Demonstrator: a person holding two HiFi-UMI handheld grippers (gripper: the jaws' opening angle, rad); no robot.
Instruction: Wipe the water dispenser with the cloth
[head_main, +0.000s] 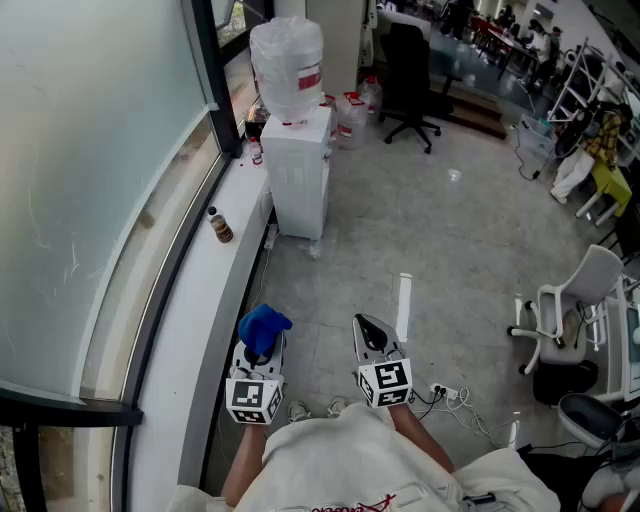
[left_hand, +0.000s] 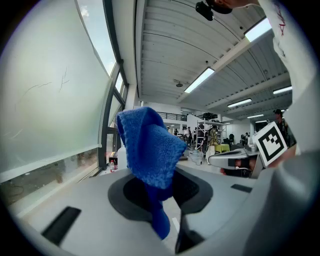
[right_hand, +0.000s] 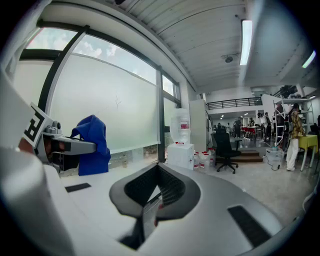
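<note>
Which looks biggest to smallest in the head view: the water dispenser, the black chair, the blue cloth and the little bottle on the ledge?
1. water dispenser
2. black chair
3. blue cloth, though being nearest the camera makes it look bigger
4. little bottle

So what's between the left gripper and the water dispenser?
Head view: only bare floor separates the left gripper, shut on the blue cloth, from the water dispenser.
</note>
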